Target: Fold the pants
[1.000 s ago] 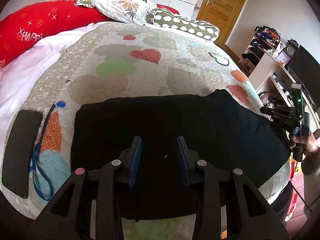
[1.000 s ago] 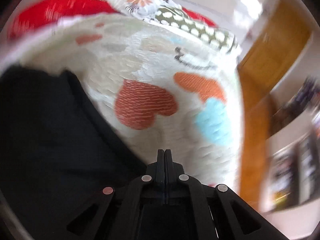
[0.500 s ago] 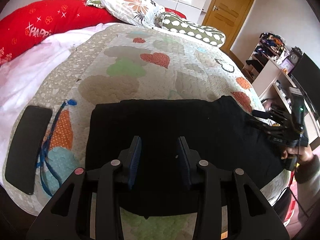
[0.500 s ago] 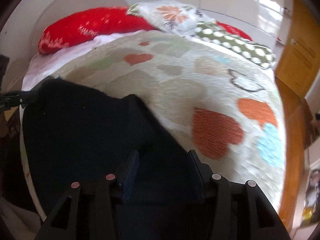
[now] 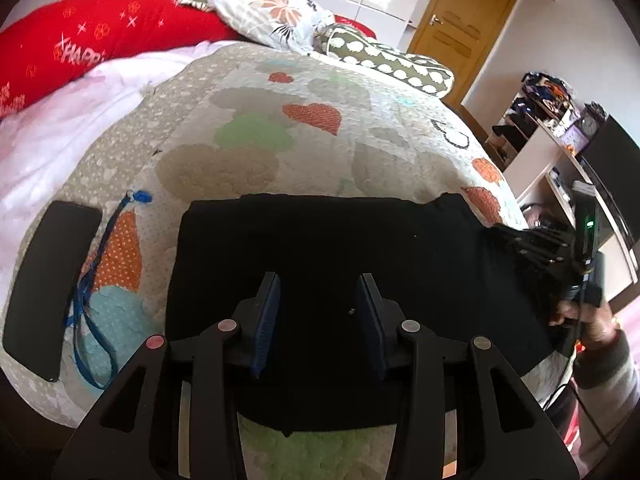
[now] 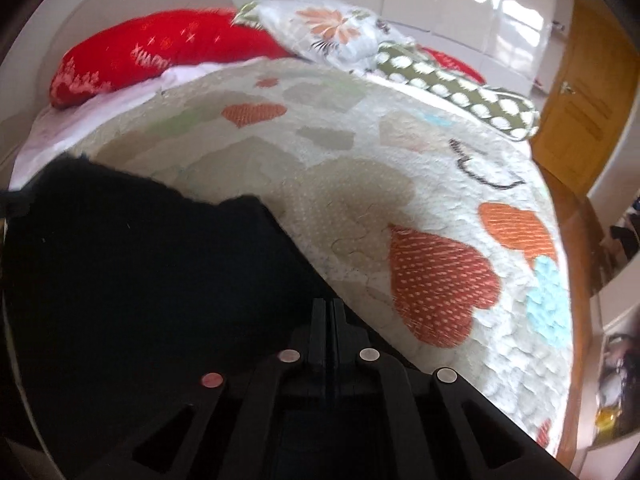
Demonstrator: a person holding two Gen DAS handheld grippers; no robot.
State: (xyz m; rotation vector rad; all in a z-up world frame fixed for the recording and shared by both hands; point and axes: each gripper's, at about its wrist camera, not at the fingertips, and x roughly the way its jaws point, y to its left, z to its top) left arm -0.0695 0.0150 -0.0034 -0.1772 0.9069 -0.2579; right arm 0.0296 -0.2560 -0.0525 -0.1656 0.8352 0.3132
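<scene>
The black pants [image 5: 320, 248] lie flat and folded on the heart-patterned quilt [image 5: 280, 140], near the bed's front edge. My left gripper [image 5: 318, 300] is open and empty, hovering over the pants' near middle. My right gripper [image 6: 329, 308] has its fingers pressed together at the right edge of the pants [image 6: 140, 260]; whether cloth is pinched between them is hidden. The right gripper also shows in the left wrist view [image 5: 532, 240] at the pants' right end, held by a hand.
A black phone [image 5: 48, 284] and a blue lanyard [image 5: 96, 280] lie on the quilt left of the pants. Red [image 5: 80, 40], floral [image 5: 272, 12] and dotted [image 5: 392, 64] pillows line the bed's far end. Shelves [image 5: 560, 152] and a wooden door [image 5: 460, 28] stand on the right.
The right gripper opened half a second ago, moved in over the pants' right edge and has shut again. The left gripper stayed open and drew back slightly.
</scene>
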